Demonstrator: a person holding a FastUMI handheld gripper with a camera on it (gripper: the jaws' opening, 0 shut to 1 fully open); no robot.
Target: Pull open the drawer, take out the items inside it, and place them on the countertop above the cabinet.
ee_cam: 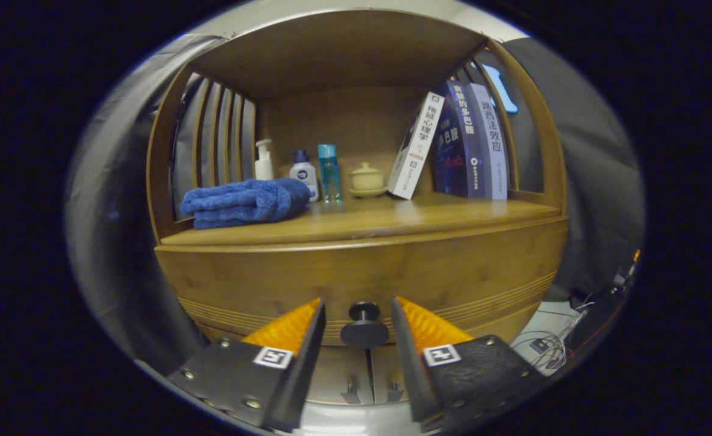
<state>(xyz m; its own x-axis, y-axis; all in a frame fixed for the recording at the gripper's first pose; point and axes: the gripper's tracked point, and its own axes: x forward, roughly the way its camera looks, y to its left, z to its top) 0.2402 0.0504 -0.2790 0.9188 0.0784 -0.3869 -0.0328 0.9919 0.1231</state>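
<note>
- drawer [362,284] sits closed beneath the tabletop [392,221], its dark knob [364,327] between our gripper [359,324] fingers, which stand apart and untouched by it.
- we judge the wooden front rigid; we take hold at the knob's narrow stem.
- contents are hidden; we cannot tell weight or fragility.
- a blue towel [243,203] occupies the tabletop.
</note>
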